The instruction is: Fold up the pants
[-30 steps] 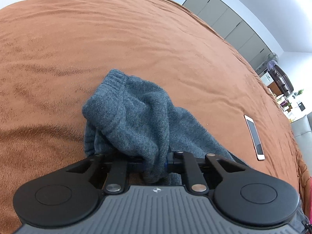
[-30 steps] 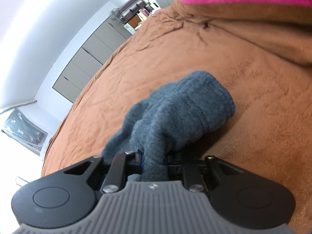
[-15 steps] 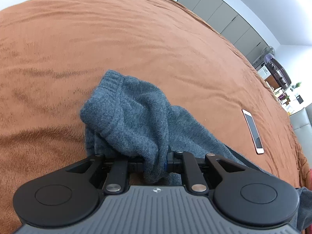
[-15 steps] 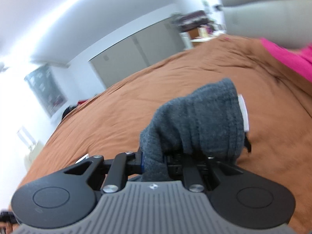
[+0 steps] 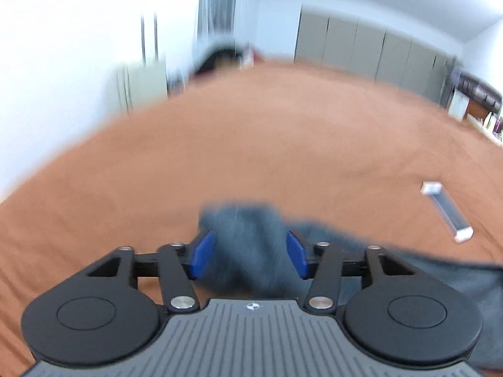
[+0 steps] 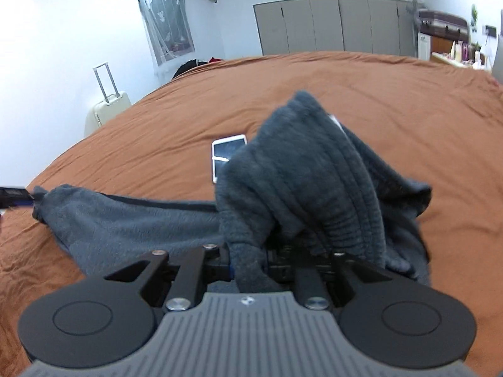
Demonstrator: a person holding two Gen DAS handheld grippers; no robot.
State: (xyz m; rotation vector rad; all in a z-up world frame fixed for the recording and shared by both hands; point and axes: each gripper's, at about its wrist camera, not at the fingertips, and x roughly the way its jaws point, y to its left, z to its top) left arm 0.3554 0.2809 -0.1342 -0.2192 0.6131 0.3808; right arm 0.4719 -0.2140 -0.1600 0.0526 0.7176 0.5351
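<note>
Left wrist view, blurred: the left gripper [image 5: 250, 254] has its blue pads [image 5: 202, 254] spread apart, with a bunch of the grey pants [image 5: 251, 245] lying between them. Whether the cloth touches either pad cannot be told through the blur. The pants rest on the brown blanket [image 5: 251, 144] that covers the bed, and more grey cloth trails off to the right of the gripper toward the frame's edge. A phone [image 5: 446, 210] lies on the blanket well right of the pants and apart from them. Beyond the blanket stands a row of grey wardrobes [image 5: 361, 50].

Right wrist view, sharp: the right gripper [image 6: 251, 260] is clamped on a fold of the pants [image 6: 301, 182], its jaws drawn tight together on the cloth. The ribbed waistband rises in a hump just above the gripper, and a white label peeks out near its top. A long leg of the pants stretches left from the hump across the blanket [image 6: 393, 94]. The phone [image 6: 224, 155] lies face up just left of the hump, its right edge hidden by the cloth. A cream suitcase [image 6: 107, 110] stands off the blanket's far left edge, and the wardrobes [image 6: 330, 25] line the back wall.
</note>
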